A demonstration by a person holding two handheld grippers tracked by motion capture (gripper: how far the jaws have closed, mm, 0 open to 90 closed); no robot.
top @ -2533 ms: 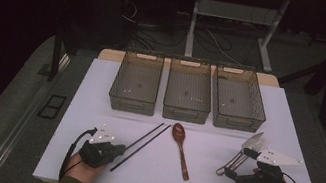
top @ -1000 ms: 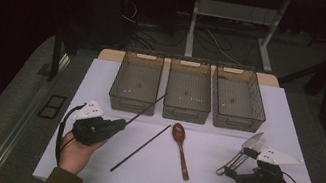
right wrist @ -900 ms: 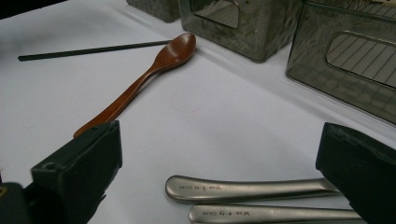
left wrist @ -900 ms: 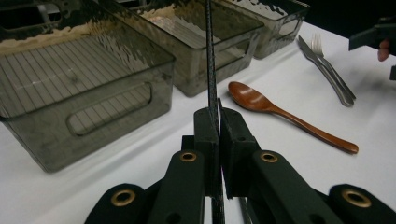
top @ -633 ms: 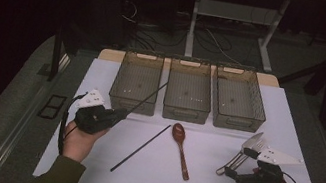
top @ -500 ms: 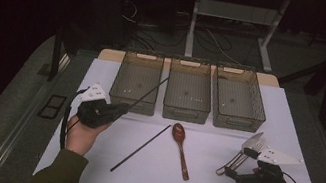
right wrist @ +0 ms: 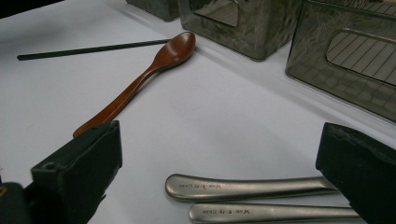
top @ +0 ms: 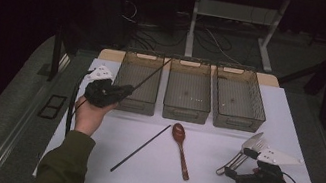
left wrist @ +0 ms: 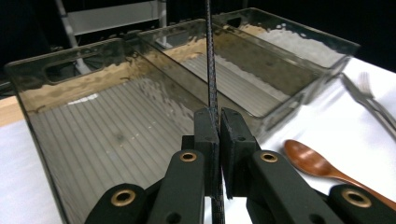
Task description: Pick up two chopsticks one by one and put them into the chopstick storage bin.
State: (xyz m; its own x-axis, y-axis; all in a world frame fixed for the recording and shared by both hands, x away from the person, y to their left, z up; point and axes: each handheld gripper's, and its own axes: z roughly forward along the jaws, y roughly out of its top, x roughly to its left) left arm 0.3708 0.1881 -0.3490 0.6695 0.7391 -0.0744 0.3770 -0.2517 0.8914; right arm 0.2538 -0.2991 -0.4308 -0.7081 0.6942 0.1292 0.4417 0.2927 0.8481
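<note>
High view: at centre left the left gripper [top: 120, 90] pinches a thin black chopstick [top: 149, 75], which slants up over the leftmost smoky clear plastic bin [top: 121, 102]. A second black chopstick [top: 141, 148] lies on the white table [top: 206, 180] beside a brown wooden spoon [top: 181, 150]. At lower right the right gripper [top: 229, 173] rests by the handles of two steel pieces of cutlery [top: 241, 153]; which pieces they are is hard to make out here.

Left gripper view: the jaws are shut on the chopstick [left wrist: 211, 70] near its lower end, the bin [left wrist: 32, 98] beneath. The long free part gives leverage, so the stick could pivot in the grip, or its tip catch the bin's far rim and bounce out on release. That tip is cut off at the top edge.

Right gripper view: the jaws stand wide apart, holding nothing, astride the steel handles [right wrist: 243, 187]; their heads run off the right edge. Spoon [right wrist: 140, 84] and spare chopstick [right wrist: 93, 49] sit upper left
</note>
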